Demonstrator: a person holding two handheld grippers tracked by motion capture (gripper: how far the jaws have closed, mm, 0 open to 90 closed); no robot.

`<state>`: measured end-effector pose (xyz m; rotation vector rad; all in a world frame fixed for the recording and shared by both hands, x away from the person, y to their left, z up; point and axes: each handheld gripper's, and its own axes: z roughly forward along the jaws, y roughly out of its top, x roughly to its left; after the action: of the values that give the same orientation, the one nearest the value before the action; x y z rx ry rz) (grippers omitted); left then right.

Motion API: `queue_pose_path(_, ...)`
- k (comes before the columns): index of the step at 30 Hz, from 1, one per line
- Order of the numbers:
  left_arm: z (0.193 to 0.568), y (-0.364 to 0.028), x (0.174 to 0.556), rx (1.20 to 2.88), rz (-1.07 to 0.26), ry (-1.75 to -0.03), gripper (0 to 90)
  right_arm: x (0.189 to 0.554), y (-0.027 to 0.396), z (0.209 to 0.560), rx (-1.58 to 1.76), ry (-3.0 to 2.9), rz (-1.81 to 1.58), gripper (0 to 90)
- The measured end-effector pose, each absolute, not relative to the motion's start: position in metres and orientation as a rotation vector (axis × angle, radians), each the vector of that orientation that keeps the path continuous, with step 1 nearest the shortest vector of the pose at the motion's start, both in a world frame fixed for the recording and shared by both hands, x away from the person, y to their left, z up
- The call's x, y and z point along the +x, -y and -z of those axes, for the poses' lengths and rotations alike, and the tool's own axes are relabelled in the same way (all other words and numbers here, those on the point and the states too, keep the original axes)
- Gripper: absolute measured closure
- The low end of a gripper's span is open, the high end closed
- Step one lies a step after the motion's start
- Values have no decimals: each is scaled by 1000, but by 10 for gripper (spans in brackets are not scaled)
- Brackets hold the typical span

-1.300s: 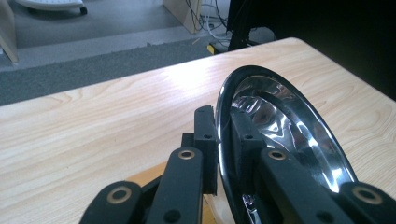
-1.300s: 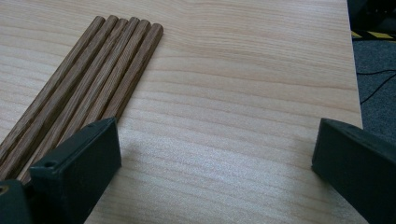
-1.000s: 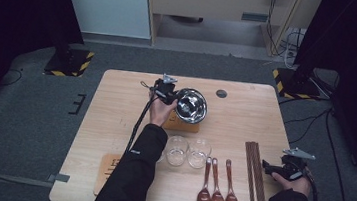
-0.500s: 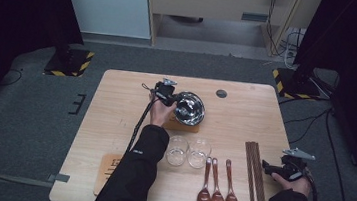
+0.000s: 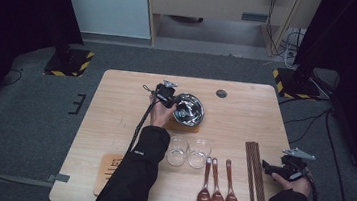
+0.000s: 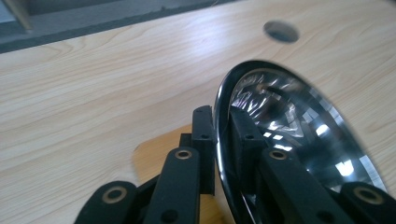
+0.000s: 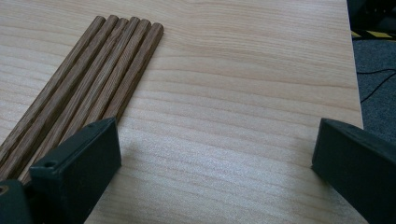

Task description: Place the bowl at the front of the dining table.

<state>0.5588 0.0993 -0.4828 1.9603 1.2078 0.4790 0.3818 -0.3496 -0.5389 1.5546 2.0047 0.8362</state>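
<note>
- left gripper (image 5: 175, 101) clamped on the near-left rim of the steel bowl (image 5: 189, 109), one jaw inside, one outside; bowl tilted, above the wooden coaster (image 5: 184, 126) mid-table
- two glasses (image 5: 187, 151) side by side, just in front of the coaster
- three wooden spoons (image 5: 217, 187) in a row by the near edge
- chopsticks (image 5: 254, 174) bundled right of the spoons
- right gripper (image 5: 271, 169) low over the table (image 5: 116, 104) just right of the chopsticks, jaws wide apart, nothing between them
</note>
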Motion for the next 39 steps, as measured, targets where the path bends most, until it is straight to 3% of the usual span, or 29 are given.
queue_pose_path(30,500,-119,559,1996,-450,-1370,752,382,350,539,1555,-2005,-836,12)
queue_pose_path(39,494,-120,554,1973,-440,-1347,623,382,350,539,1554,-2005,-836,12)
